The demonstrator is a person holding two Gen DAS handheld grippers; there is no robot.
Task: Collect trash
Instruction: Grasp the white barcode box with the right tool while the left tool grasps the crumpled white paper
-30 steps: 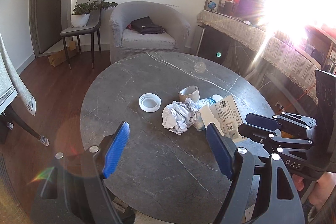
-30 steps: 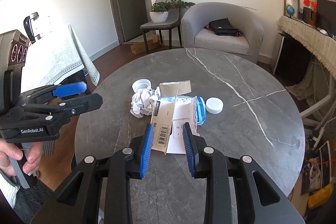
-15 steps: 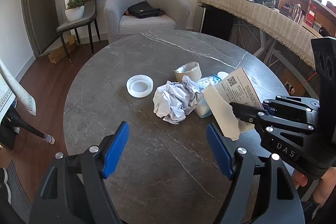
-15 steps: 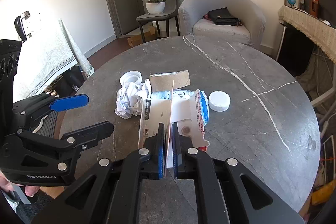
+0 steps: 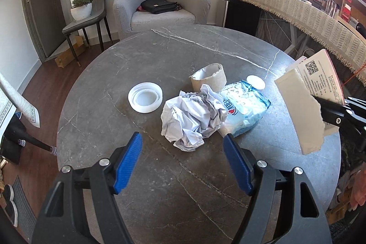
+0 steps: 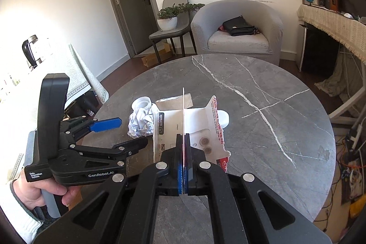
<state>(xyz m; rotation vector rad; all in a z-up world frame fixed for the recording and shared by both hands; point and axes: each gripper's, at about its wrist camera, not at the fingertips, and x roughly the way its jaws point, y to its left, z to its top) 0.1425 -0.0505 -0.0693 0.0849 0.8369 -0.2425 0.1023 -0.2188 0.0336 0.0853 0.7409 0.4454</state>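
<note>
My right gripper [image 6: 183, 166] is shut on a torn white cardboard package [image 6: 201, 127] and holds it above the round grey table [image 6: 263, 93]. The package also shows at the right of the left wrist view [image 5: 308, 102]. My left gripper [image 5: 183, 161] is open and empty, just short of a crumpled white paper ball [image 5: 192, 116]. Beside the ball lie a blue-and-white plastic wrapper [image 5: 244, 106], a cardboard tube piece [image 5: 209, 78], a large white lid [image 5: 145, 100] and a small white cap [image 5: 256, 81].
A grey armchair [image 5: 160, 8] with a black bag stands behind the table. A chair with a potted plant [image 5: 84, 13] is at the back left. A cloth-covered sideboard [image 5: 297, 8] runs along the right.
My right gripper has shut on the cardboard package and lifted it off the table. My left gripper has moved closer to the crumpled paper and stays open.
</note>
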